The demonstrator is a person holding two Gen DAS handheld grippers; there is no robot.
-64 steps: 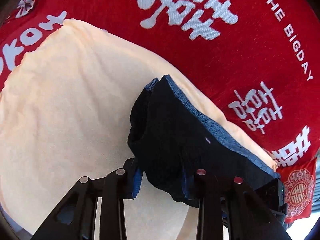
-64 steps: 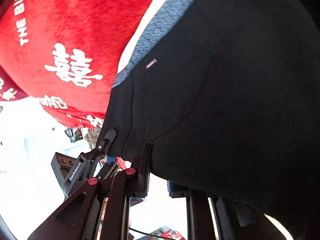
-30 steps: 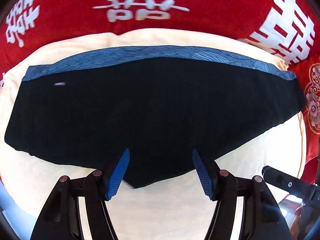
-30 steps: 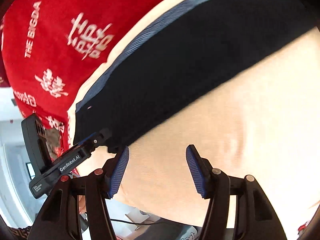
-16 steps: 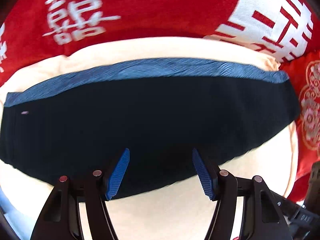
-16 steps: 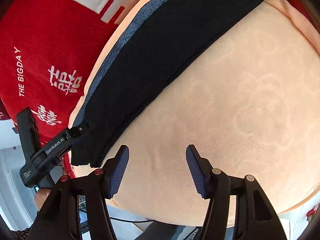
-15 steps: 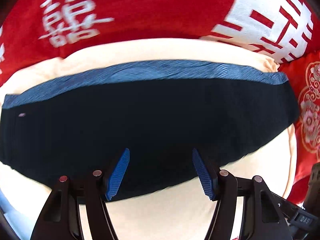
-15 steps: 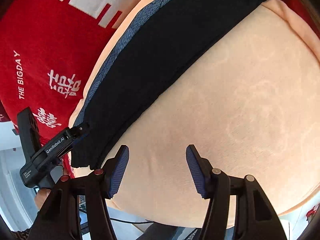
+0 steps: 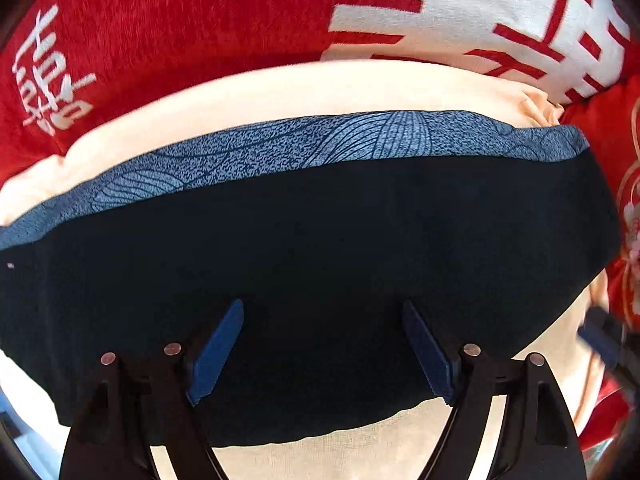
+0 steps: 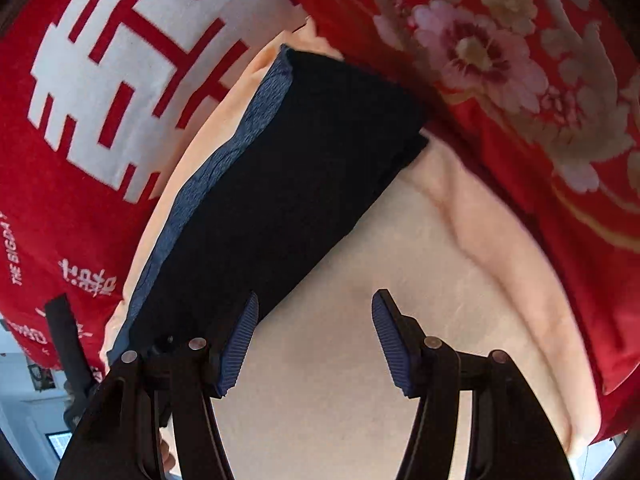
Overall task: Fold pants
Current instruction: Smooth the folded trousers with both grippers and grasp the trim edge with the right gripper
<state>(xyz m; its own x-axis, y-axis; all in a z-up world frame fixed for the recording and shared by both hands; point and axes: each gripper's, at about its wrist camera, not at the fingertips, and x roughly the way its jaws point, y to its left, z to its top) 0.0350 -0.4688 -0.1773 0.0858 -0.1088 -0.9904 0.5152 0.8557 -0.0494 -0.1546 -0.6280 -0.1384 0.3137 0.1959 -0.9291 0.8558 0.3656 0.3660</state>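
The black pants with a blue patterned waistband lie folded flat on a cream cloth. My left gripper hangs straight over the black fabric, its jaws opening, nothing pressed between the blue pads. In the right wrist view the same pants run diagonally, waistband on the left side. My right gripper is open over the bare cream cloth just beside the pants' near long edge, its left pad by that edge.
A red blanket with white characters lies under and beyond the cream cloth. A red floral cover borders the cloth at the right. Part of the other gripper shows at the right edge of the left wrist view.
Both grippers have slid along the pants toward the end by the floral cover and dropped slightly closer. The left jaws have spread wider. The right gripper has rolled.
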